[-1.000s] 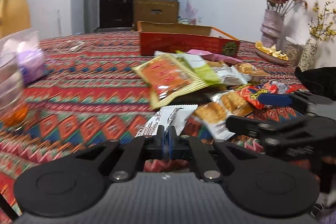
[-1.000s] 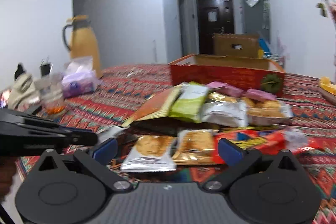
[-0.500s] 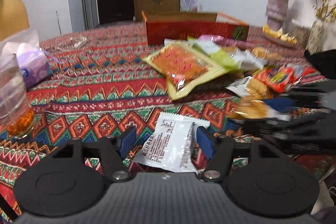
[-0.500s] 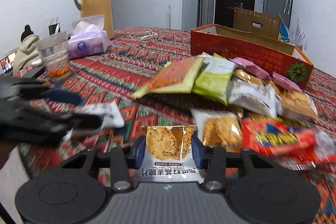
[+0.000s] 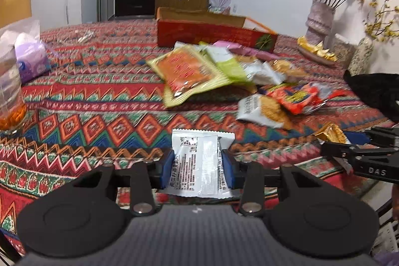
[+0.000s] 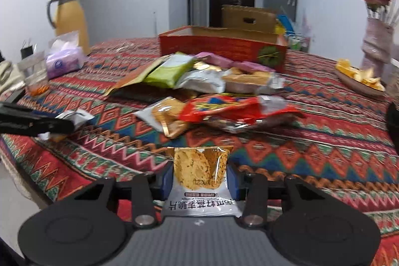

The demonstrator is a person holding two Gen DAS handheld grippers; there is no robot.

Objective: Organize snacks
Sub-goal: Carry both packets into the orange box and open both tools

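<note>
the small white foil snack packet (image 5: 200, 163) sits pinched in the left gripper (image 5: 199, 166) at lower centre, the gold-and-white cracker packet (image 6: 199, 176) likewise in the right gripper (image 6: 198, 178), both pointing up-frame toward the open red cardboard box (image 6: 222, 45) beyond the snack pile (image 6: 199, 86)
</note>
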